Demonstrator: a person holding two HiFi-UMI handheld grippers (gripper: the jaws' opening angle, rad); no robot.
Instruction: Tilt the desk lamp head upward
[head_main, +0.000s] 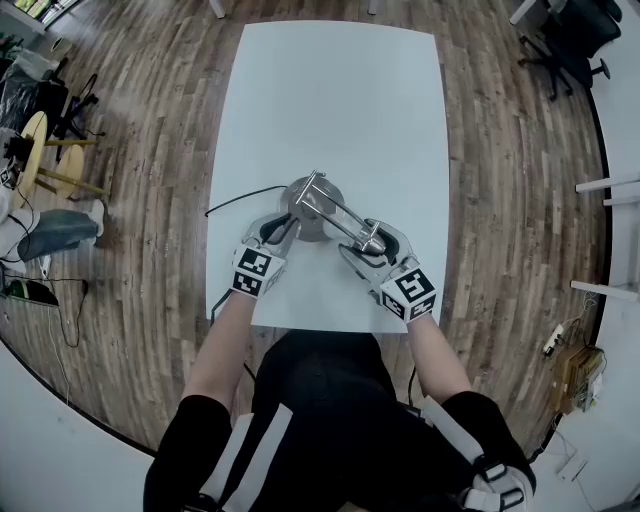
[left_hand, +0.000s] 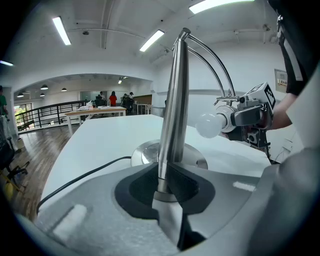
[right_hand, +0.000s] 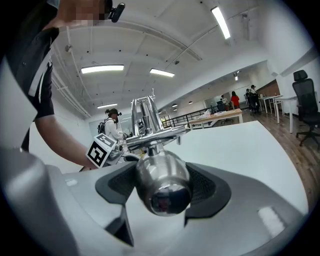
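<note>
At table (head_main: 330, 90) front edge, L gripper (head_main: 283, 233) clamps lamp post (left_hand: 172, 115), R gripper (head_main: 368, 247) lamp head (right_hand: 162, 182).

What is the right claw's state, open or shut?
Shut: the right claw clamps both sides of the rounded chrome desk lamp head.

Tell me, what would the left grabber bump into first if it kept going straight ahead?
The lamp pole: the left gripper is clamped on it low down, so it would just push that. The round base sits right behind, probably next.
</note>
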